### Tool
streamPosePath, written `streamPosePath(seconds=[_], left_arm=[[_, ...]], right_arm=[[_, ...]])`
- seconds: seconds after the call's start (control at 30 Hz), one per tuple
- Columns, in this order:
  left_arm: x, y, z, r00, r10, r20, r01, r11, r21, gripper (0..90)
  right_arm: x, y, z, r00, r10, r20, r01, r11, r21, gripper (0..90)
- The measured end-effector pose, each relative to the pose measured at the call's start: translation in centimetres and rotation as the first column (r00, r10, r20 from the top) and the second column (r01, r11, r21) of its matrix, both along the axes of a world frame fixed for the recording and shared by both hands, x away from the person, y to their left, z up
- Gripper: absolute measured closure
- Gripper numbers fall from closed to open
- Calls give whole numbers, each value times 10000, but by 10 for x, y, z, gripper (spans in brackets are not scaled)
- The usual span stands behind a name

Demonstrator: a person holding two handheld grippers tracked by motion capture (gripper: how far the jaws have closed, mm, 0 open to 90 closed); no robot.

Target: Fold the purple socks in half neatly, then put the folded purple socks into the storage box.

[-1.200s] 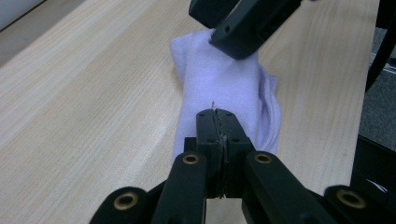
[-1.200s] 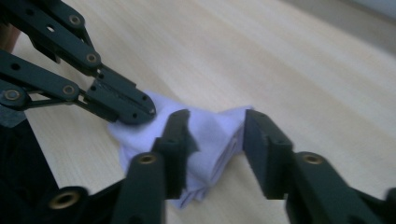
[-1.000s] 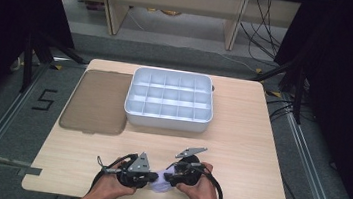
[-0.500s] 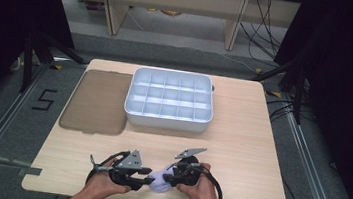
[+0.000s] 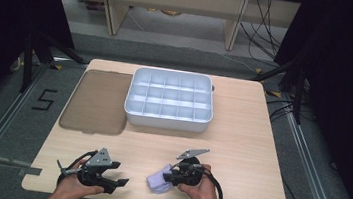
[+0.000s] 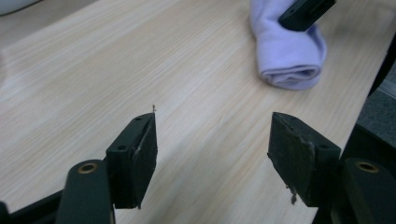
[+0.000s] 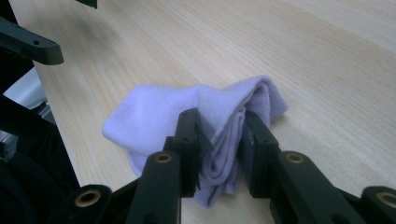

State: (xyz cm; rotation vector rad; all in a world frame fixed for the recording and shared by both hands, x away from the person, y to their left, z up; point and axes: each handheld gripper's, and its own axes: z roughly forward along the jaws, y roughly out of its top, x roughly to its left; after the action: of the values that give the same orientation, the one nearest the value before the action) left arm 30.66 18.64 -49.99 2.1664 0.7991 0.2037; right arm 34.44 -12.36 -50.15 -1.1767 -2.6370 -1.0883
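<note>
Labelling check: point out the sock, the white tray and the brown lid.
sock (image 7: 154,112), right gripper view, its flat folded top.
white tray (image 5: 167,120), high view, its front wall.
brown lid (image 5: 96,100), high view, its middle.

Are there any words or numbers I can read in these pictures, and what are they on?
"5" in black on the grey floor, left of the table.
No writing can be read on the white tray, the brown lid or the purple sock.
</note>
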Motion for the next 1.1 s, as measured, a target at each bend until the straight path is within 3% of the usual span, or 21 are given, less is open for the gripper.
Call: streamPosePath(seconds=[0.1, 0.17, 0.23, 0.3, 0.33, 0.37, 0.43, 0.53, 0.6, 0.77, 0.83, 0.87, 0.93, 0.97, 1.0, 1.1], left_arm=[[1, 3, -3, 9993, 356, 71, -357, 9991, 234, 282], [2, 5, -3, 9982, 576, 167, -581, 9978, 324, 280], [3, 5, -3, 9983, 511, 262, -521, 9979, 381, 276], [1, 4, -4, 9987, 465, 212, -472, 9984, 304, 276], [1, 4, -3, 9988, 394, 279, -403, 9987, 323, 275], [0, 4, -3, 9988, 455, 160, -459, 9987, 244, 274], [2, 6, -2, 9981, 504, 350, -514, 9982, 294, 270], [3, 10, -1, 9975, 624, 317, -632, 9977, 227, 261], [4, 11, -2, 9958, 861, 324, -868, 9960, 226, 255], [5, 13, -2, 9968, 751, 291, -755, 9970, 148, 245], [7, 11, -2, 9963, 830, 230, -831, 9965, 12, 242], [8, 12, -2, 9970, 740, 239, -744, 9971, 155, 241], [7, 10, -2, 9966, 798, 198, -798, 9968, 6, 242], [7, 11, -2, 9967, 764, 268, -768, 9969, 154, 242], [6, 10, -2, 9962, 852, 181, -852, 9964, -6, 242], [5, 11, -1, 9968, 715, 369, -724, 9971, 225, 243]], right_arm=[[-1, 3, -1, 9995, 29, 330, -31, 10000, 77, 718], [-2, 4, 2, 9999, 51, 164, -48, 9997, -231, 719], [-3, 4, 2, 9992, 43, 399, -36, 9998, -189, 720], [-5, 6, 3, 9994, -245, 249, 252, 9993, -287, 721], [-4, 6, 3, 9986, 43, 523, -25, 9994, -338, 723], [-4, 6, 4, 9984, 144, 550, -120, 9990, -430, 725], [-5, 7, 6, 9977, 280, 624, -252, 9987, -454, 727], [-8, 11, 7, 9963, 314, 801, -289, 9991, -315, 727], [-10, 14, 9, 9951, 519, 843, -479, 9977, -487, 728], [-18, 16, 19, 9913, 704, 1109, -646, 9964, -557, 729], [-19, 16, 24, 9871, 743, 1419, -699, 9969, -352, 730], [-19, 15, 28, 9842, 866, 1542, -801, 9956, -480, 730], [-20, 12, 34, 9868, 674, 1474, -601, 9967, -538, 730], [-20, 12, 35, 9858, 602, 1569, -525, 9972, -525, 730], [-18, 9, 39, 9827, 646, 1733, -542, 9964, -644, 730], [-17, 3, 46, 9765, 370, 2123, -225, 9972, -707, 730]])
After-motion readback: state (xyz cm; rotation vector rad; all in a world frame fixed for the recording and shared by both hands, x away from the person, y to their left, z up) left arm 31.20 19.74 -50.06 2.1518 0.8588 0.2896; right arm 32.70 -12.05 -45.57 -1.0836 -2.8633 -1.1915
